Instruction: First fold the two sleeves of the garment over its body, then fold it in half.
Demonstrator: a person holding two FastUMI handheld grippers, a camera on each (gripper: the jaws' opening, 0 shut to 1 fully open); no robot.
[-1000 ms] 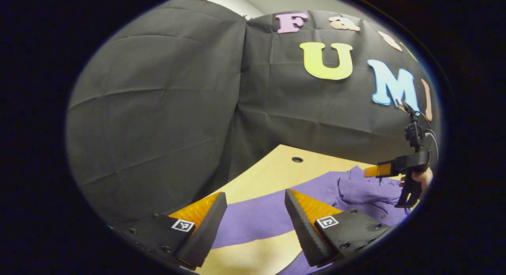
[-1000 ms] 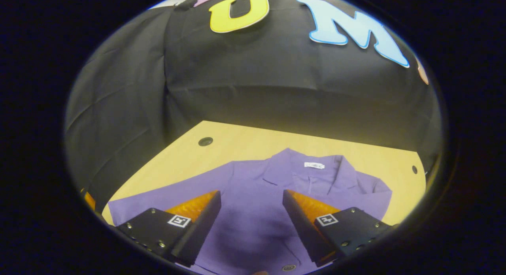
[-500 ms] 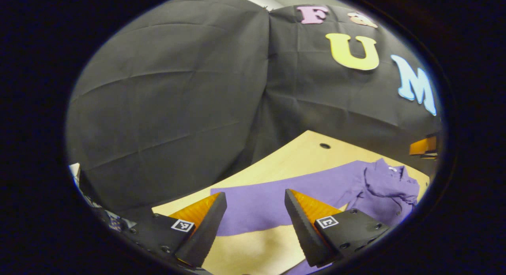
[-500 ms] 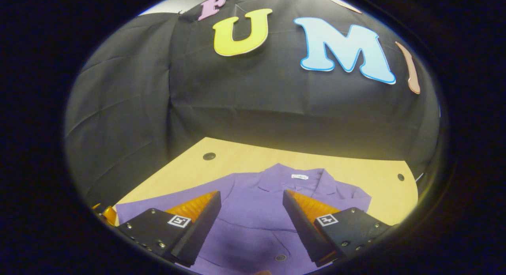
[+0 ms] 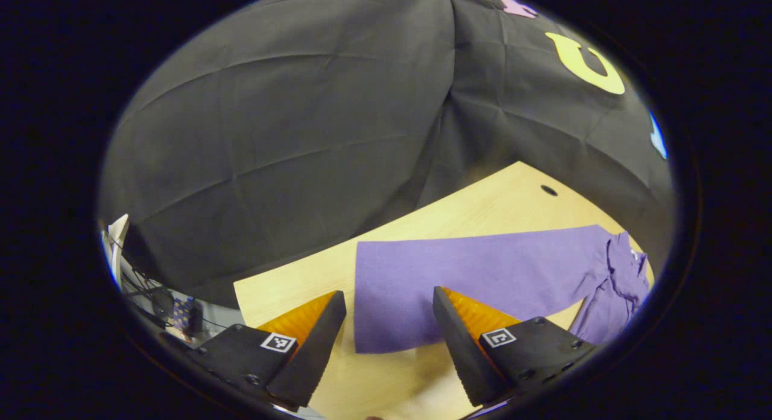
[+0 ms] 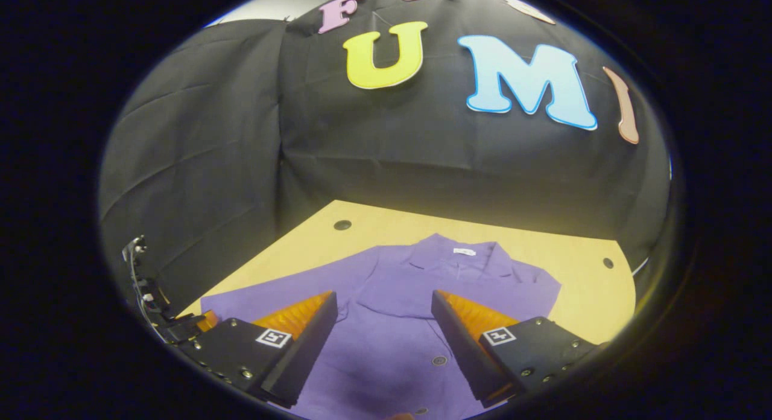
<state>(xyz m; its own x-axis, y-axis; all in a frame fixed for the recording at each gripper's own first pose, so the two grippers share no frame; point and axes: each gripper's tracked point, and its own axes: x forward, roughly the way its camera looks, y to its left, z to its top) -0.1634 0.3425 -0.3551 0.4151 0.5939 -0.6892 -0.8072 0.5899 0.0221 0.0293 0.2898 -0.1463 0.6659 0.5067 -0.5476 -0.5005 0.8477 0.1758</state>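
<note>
Both tools spread, empty. L tool (image 5: 386, 323) hangs over the purple garment's sleeve (image 5: 470, 275) cuff; cloth looks light, floppy, so pinch cuff edge.

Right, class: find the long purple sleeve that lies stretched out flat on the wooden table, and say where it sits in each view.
Left gripper view: the long purple sleeve crosses the lower middle, its cuff end between the left gripper fingers.
Right gripper view: the sleeve runs to the lower left from the shirt's shoulder.
Shared landmark: the dark round hole in the wooden table.
</note>
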